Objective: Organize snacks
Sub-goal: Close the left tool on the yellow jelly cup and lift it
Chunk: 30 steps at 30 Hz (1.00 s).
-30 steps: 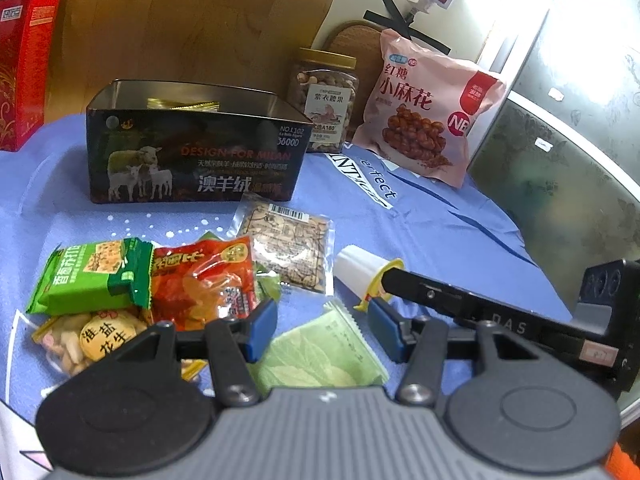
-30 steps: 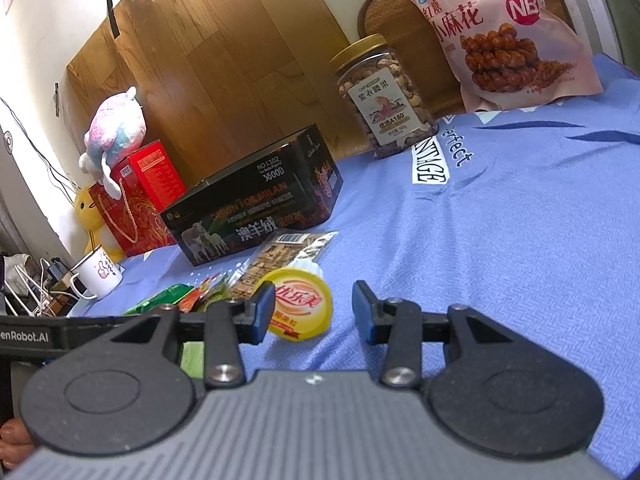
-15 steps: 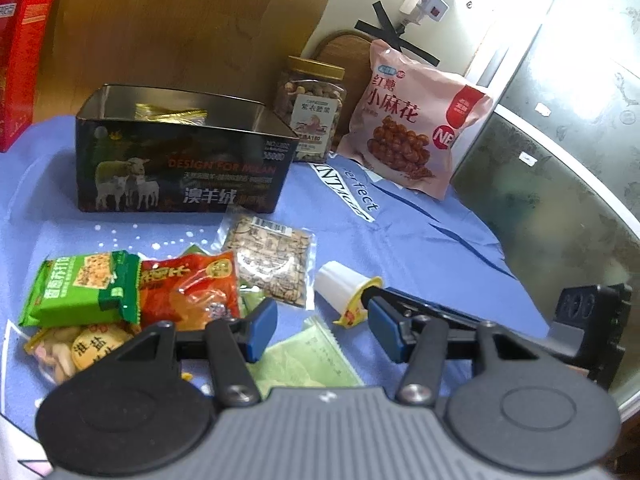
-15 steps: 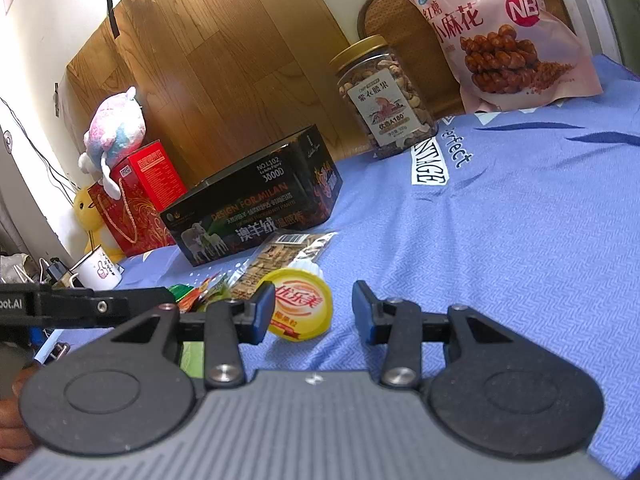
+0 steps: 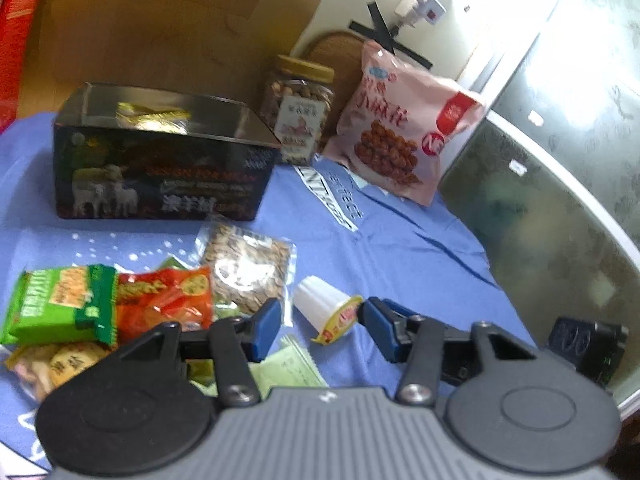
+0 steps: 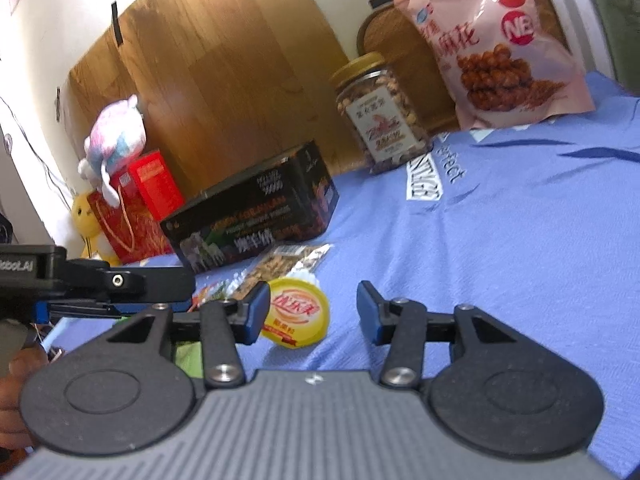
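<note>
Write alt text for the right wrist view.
The open right gripper frames a yellow-lidded jelly cup lying on its side on a blue cloth. Behind stand a dark box, a nut jar and a pink snack bag.

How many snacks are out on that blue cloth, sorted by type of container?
Flat packets: 5, including the green packet, red packet and seed packet
Big pink bag: 1
Nut jar: 1
Jelly cup: 1
Total: 8
</note>
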### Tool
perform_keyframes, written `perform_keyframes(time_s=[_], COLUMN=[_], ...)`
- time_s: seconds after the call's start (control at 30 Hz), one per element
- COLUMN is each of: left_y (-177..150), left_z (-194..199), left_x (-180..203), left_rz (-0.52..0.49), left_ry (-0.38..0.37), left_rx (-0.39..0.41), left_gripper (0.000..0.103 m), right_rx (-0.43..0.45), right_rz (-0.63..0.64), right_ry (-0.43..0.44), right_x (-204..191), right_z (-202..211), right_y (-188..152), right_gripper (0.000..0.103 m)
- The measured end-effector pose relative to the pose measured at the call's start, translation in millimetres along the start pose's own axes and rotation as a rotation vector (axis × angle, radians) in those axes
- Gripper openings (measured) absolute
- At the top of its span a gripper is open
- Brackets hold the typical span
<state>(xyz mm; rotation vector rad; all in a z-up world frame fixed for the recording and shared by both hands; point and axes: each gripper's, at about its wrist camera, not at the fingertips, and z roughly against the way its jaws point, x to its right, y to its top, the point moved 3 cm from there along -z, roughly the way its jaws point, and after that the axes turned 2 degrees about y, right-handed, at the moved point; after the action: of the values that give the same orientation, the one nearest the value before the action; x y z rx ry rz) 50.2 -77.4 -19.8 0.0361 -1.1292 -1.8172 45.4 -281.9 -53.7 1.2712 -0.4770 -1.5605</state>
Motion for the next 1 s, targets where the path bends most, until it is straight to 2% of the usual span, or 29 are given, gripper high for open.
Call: perform_keyframes(time_s=[0.1, 0.23, 0.37, 0.7, 0.73, 0.77, 0.8, 0.83, 0.93, 1.0], left_y=[4.1, 6.9, 9.7, 5.0, 2.4, -0.4, -3.1, -4.3, 0.6, 8.0], left_z=[8.9, 9.5, -5.2, -58.3, -64.4, -70.0, -73.2, -73.4, -62.4, -46.8], left_x=[-7.3, -16.3, -7.9, 14.8, 16.1, 17.2, 17.1, 16.3, 13.4, 13.5], left_rz=[0.006, 0.019, -0.008, -0.088, -0.101, -0.114, -0.125, -0.131, -0.109, -0.123], left_ry=[0.027, 0.021, -0.008, -0.037, -0.029, -0.021, -0.003, 0.003, -0.025, -0.032], left_rx=[0.015, -0.001, -0.027, -0.124, -0.139, -0.154, -0.161, -0.154, -0.142, -0.097], left_gripper=[0.047, 0.047, 0.047, 0.047, 0.044, 0.032, 0.027, 0.027, 0.025, 0.025], right_rx=[0.001, -0.026, -0.033, -0.130, -0.139, -0.148, -0.150, -0.150, -0.112, -0.062], right_rz=[-0.017, -0.005, 0.023, 0.168, 0.174, 0.179, 0.187, 0.189, 0.209, 0.197], right_ry=[0.020, 0.020, 0.009, -0.053, -0.055, -0.057, -0.063, -0.079, -0.073, -0.055], right_x=[2.2, -0.4, -5.6, -24.9, -25.6, -26.2, -26.8, -26.9, -31.9, -38.5], right_z=[1.5, -3.2, -4.2, -23.8, -25.8, -27.3, -28.1, -28.4, -22.2, -17.7], right_y=[0.5, 0.2, -1.3, -9.0, -9.4, -9.8, -9.7, -10.0, -9.0, -4.0], right_gripper=[0.051, 0.051, 0.063, 0.064, 0.063, 0.063, 0.053, 0.048, 0.048, 0.048])
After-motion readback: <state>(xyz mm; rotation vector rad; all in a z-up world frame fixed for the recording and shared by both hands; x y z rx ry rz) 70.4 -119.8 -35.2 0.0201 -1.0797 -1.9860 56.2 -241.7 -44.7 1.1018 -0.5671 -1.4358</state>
